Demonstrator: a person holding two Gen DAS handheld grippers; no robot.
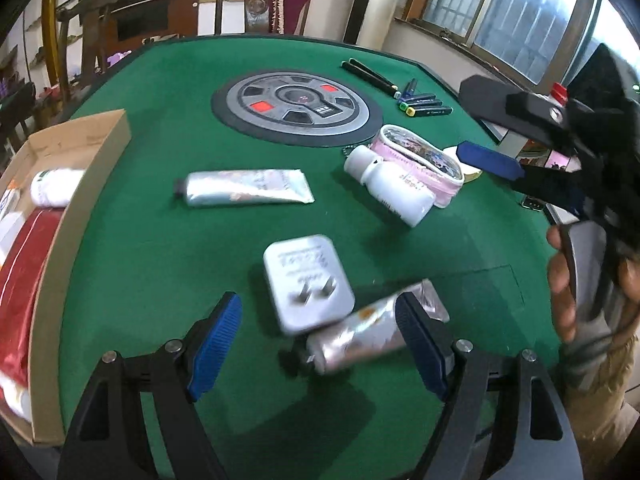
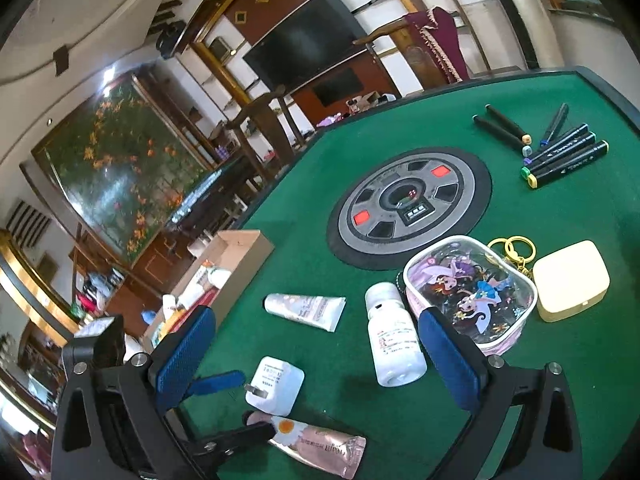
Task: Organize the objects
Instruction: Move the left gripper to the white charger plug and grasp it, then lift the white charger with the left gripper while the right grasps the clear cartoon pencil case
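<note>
My left gripper (image 1: 320, 340) is open just above the green table (image 1: 140, 260), its jaws on either side of a white plug adapter (image 1: 306, 280) and a silver-pink tube (image 1: 360, 340). My right gripper (image 2: 316, 348) is open and empty above a white bottle (image 2: 394, 340) lying next to a cartoon pouch (image 2: 472, 292). It also shows in the left wrist view (image 1: 500, 152), at the right. A second silver tube (image 1: 244, 188) lies mid-table. A cardboard box (image 1: 52, 264) at the left edge holds a bottle and a red pack.
Several markers (image 2: 560, 148) lie at the far side of the table. A round grey console (image 2: 406, 208) sits in the table's middle. A cream case (image 2: 570, 280) and gold keyrings lie beside the pouch. Chairs and a TV stand beyond the table.
</note>
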